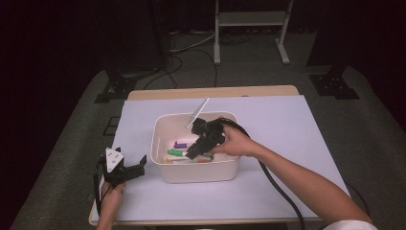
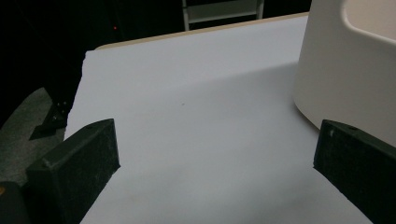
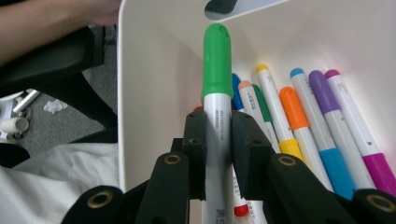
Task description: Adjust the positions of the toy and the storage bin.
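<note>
Right gripper: jaws clamped on the white barrel of a green-capped marker, held inside the white bin just above the loose markers (orange, blue and purple caps among them) lying on its floor. Left gripper: jaws spread wide with nothing between them, low over the white-covered surface just beside the bin's left wall. White stick: leans on the bin's far rim.

The room is dim; light from above brightens the white worktop, and the near black jaws look blurred.
</note>
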`<state>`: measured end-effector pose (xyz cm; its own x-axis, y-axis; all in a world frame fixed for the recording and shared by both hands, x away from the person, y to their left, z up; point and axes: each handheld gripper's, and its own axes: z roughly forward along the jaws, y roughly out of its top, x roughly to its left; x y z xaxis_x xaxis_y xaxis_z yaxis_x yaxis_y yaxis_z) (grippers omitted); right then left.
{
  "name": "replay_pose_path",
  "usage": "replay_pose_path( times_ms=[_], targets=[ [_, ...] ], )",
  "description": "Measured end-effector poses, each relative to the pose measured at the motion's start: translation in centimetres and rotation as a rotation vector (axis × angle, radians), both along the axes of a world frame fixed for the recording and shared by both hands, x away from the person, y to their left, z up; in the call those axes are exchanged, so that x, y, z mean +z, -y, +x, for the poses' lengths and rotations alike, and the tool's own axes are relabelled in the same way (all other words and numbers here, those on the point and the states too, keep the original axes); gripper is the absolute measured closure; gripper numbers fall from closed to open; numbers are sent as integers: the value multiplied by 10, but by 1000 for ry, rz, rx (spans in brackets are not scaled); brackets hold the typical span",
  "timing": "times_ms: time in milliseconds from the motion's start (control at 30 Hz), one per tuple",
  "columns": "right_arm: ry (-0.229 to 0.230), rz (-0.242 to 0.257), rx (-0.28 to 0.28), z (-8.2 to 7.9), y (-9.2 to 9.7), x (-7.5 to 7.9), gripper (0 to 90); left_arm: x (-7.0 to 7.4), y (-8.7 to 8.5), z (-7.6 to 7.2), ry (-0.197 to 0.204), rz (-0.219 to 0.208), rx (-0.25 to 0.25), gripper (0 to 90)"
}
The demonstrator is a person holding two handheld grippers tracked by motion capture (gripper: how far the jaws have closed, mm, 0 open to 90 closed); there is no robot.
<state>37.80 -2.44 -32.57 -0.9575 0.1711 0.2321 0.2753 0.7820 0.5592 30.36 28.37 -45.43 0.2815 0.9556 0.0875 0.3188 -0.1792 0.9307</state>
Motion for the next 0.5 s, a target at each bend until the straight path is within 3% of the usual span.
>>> replay_pose_path(
  times_ms=[67,333,500],
  targets=[
    [3,-29,18,-1,-6,-7,758,0,0,0,0,0,0,0],
    [-7,-47,44,1,-14,-15,758,0,-1,0,-3,-6,1,0],
    [5,-89,44,1,-18,-21,731,0,0,0,-2,-6,0,0]
  ],
)
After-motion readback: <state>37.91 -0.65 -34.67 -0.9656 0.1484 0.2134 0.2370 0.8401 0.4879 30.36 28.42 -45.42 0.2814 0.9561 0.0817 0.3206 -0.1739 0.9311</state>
